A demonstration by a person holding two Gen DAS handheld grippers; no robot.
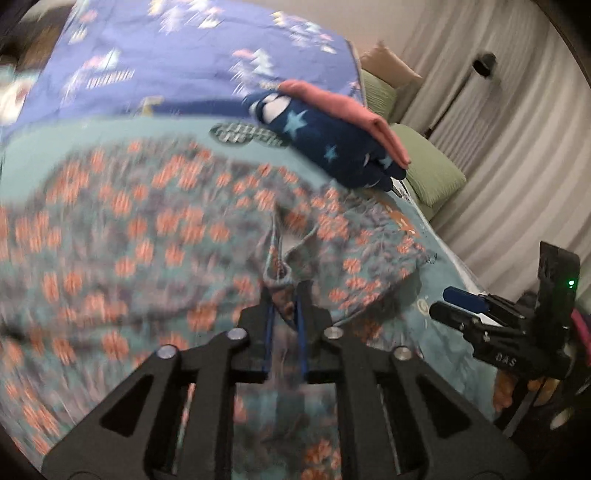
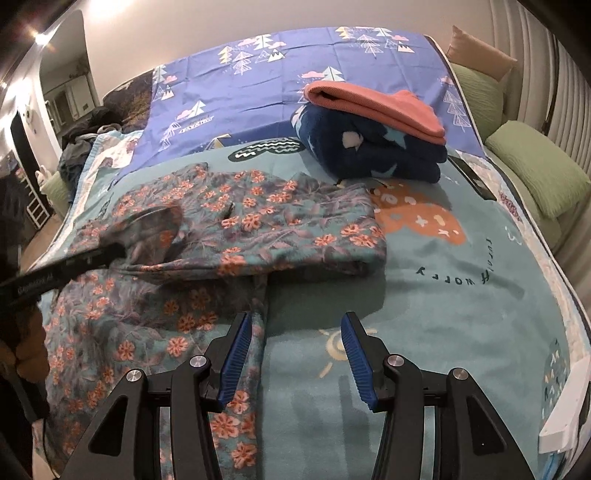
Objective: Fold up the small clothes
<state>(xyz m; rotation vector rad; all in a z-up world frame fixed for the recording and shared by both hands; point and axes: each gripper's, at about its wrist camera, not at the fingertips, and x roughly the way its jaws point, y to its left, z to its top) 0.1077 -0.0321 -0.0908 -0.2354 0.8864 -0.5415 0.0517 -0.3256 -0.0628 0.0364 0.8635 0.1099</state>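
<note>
Floral garment (image 1: 155, 229) lies spread on the bed (image 1: 439, 295) in the left wrist view, below the folded stack (image 1: 332, 136); the left claw (image 1: 286, 306) pinches a bunched fold, apparently to draw it over. From the right wrist view, the right claw (image 2: 295, 332) hovers parted and empty beside the garment's edge, likely ready to steady it.

A wide bed fills the room ahead of the fingers, covered by a fleecy teal blanket (image 2: 443, 295) printed with cartoon shapes and, beyond it, a smooth blue-violet sheet (image 2: 258, 85) patterned with small trees. Right of the fingers, ribbed pale-green cushions (image 2: 535, 173) and a tan pillow (image 2: 476, 51) line the bed's edge against pleated pale curtains (image 1: 480, 155). Far ahead stands a plain cream wall (image 2: 221, 26). To the left an arched doorway (image 2: 66, 74) opens under bright ceiling lights (image 2: 40, 37).
</note>
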